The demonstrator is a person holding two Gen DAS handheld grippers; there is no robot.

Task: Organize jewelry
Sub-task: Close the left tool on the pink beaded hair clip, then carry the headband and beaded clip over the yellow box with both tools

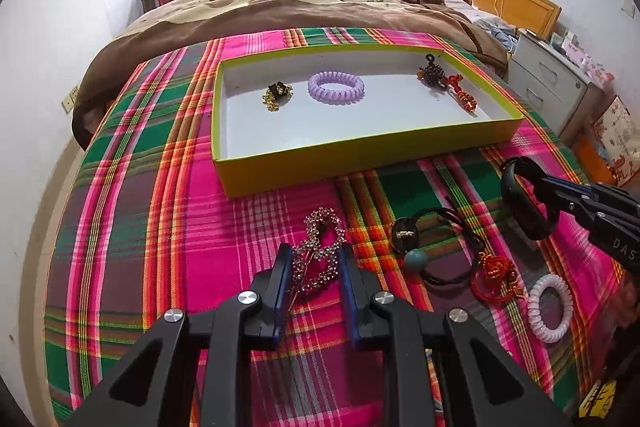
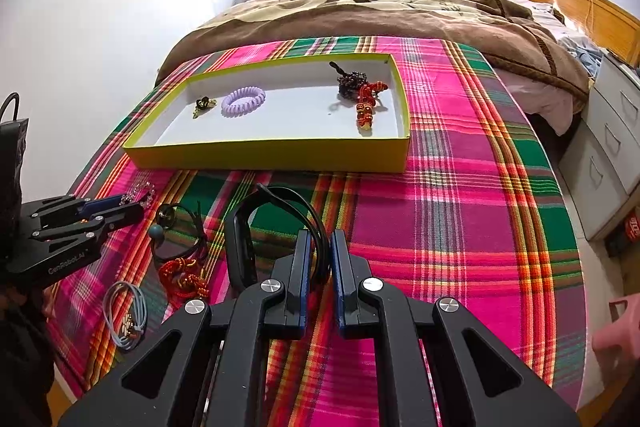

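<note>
Your left gripper [image 1: 314, 259] was clamped on the figure-eight rhinestone hair clip [image 1: 318, 251]; your right gripper [image 2: 320, 255] was clamped on the black wristband [image 2: 244, 247].

Both grippers are matte black plastic. The left gripper [image 1: 314, 263] and right gripper [image 2: 320, 251] each have blue-edged fingers, round silver screws, triangular cutouts, and white lettering along the side.

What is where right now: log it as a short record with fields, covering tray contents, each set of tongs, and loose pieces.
tray: purple coil tie, gold-black charm, dark bead cluster, red knot ornament
left tongs: closing around rhinestone clip
right tongs: shut on black band
loose on cloth: white coil tie
</note>
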